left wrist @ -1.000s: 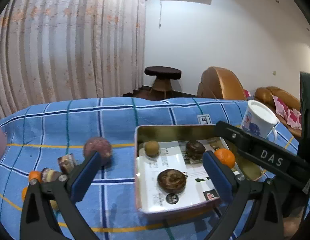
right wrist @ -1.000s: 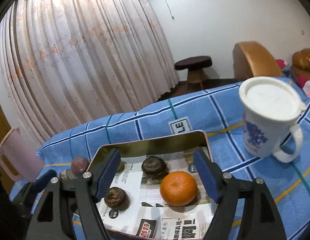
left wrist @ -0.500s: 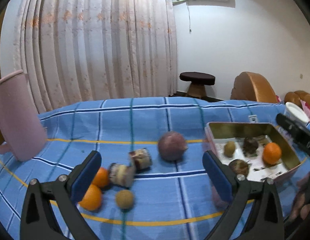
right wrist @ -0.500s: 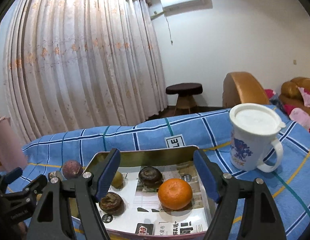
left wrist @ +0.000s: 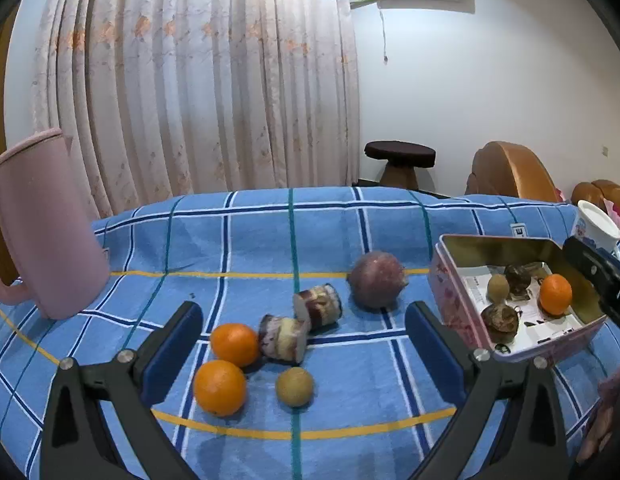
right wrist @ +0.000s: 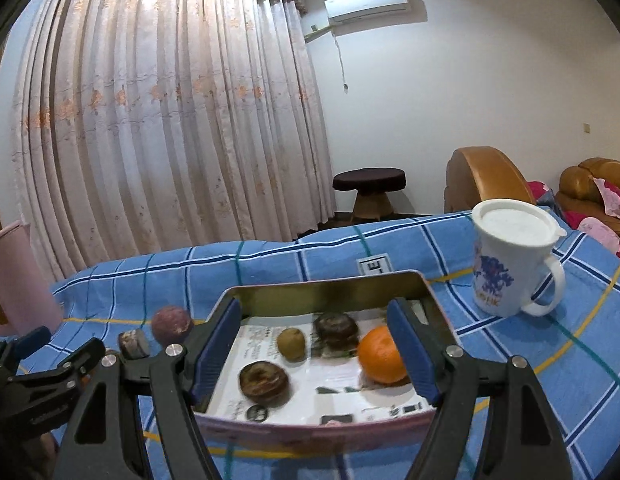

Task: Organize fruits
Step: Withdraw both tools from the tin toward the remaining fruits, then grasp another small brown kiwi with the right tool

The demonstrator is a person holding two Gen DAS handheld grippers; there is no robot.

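Note:
On the blue checked cloth, in the left wrist view, lie two oranges (left wrist: 234, 344) (left wrist: 219, 387), a small tan fruit (left wrist: 294, 386), two cut purple-and-white pieces (left wrist: 283, 338) (left wrist: 317, 306) and a round purple fruit (left wrist: 377, 279). My left gripper (left wrist: 304, 344) stands open above them with nothing between its pads. To the right sits a metal tin (left wrist: 461, 280) holding an orange (left wrist: 555, 294), a tan fruit and two dark brown fruits. In the right wrist view my right gripper (right wrist: 313, 344) hangs open over that tin (right wrist: 321, 288), above its orange (right wrist: 379, 356) and dark fruits (right wrist: 264, 383).
A tall pink pitcher (left wrist: 38, 224) stands at the table's left. A white lidded mug (right wrist: 509, 258) with a blue print stands right of the tin. Beyond the table are a curtain, a dark stool (right wrist: 369, 188) and brown armchairs.
The left gripper has swung left, away from the tin to the loose fruits on the cloth. The right gripper has tilted up a little and shifted over the tin. Both stay open.

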